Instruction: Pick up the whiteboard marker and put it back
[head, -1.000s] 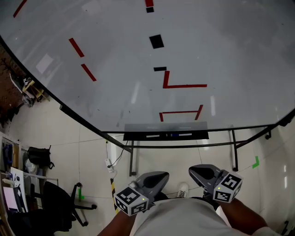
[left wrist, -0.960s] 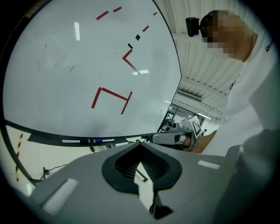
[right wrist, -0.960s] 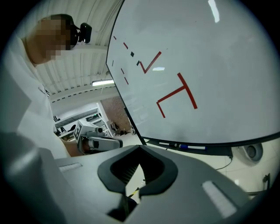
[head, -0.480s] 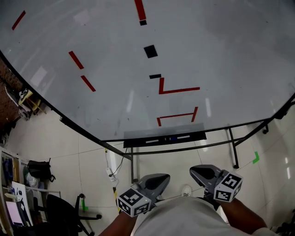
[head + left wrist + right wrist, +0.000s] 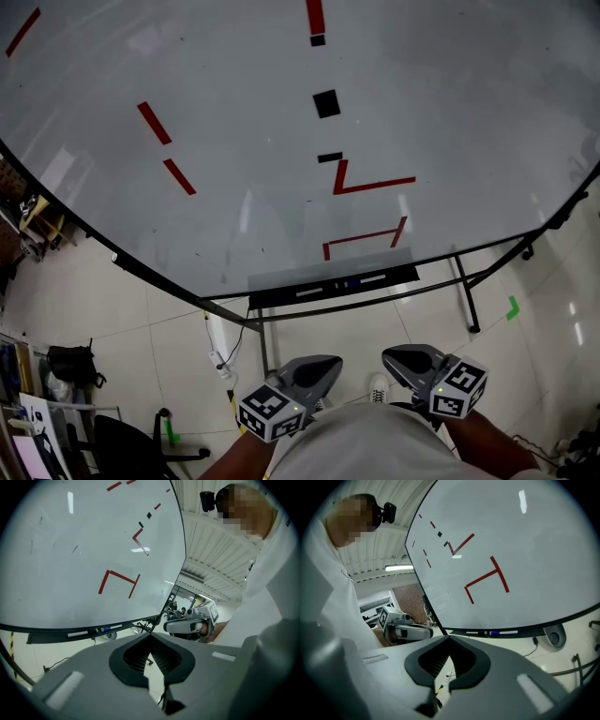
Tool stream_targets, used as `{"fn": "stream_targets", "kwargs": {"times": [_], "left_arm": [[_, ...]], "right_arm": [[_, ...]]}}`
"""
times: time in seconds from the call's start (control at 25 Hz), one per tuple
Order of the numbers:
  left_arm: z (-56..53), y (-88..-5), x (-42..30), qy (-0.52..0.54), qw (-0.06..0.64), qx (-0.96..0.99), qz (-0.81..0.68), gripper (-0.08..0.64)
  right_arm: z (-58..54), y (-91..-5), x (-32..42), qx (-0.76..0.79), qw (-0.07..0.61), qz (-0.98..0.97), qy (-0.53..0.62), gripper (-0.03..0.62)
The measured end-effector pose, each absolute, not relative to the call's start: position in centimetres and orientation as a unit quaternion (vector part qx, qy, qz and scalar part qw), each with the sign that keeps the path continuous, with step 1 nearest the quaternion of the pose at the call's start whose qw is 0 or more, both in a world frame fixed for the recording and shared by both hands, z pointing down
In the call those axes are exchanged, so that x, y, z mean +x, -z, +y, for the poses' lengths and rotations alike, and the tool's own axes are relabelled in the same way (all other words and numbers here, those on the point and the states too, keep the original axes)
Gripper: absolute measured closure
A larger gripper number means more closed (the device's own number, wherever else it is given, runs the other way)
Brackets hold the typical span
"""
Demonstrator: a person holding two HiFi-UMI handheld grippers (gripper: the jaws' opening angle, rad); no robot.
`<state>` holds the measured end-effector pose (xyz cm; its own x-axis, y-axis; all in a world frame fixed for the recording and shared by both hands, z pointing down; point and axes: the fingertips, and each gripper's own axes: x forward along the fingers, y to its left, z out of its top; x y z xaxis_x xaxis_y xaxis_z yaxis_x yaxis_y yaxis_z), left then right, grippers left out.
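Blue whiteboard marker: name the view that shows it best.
Right gripper view: the blue whiteboard marker lies clear on the tray. Left gripper view shows it dimmer; head view, a mere speck.

Whiteboard (image 5: 234, 141) slightly lower in view.

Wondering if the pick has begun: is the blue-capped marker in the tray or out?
In: the marker lies in the tray under the whiteboard; left tool and right tool are shut, empty.
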<state>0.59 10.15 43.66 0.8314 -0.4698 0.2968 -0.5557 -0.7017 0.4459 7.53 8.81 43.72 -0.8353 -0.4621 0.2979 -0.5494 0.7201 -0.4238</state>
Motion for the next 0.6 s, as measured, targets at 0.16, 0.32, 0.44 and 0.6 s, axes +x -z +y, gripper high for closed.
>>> {"fn": "stream_targets", "kwargs": {"times": [0.16,0.32,0.44,0.6], "left_arm": [[10.4,-43.8,0.3,-0.080,0.269,0.921,-0.271,0.545],[10.5,-44.0,-0.4,-0.078,0.271,0.919,-0.276,0.545],[10.6,-43.8,-0.6,-0.076,0.269,0.919,-0.279,0.545],[10.9,-43.5,-0.5,-0.072,0.265,0.921,-0.276,0.545]], "right_arm": [[8.9,-43.7,6.9,0.277,0.088,-0.922,-0.255,0.592],[9.4,-43.9,6.5,0.271,0.093,-0.923,-0.256,0.592],[9.7,-44.1,6.3,0.265,0.098,-0.924,-0.259,0.592],[9.9,-44.1,5.9,0.257,0.101,-0.926,-0.258,0.592]]}}
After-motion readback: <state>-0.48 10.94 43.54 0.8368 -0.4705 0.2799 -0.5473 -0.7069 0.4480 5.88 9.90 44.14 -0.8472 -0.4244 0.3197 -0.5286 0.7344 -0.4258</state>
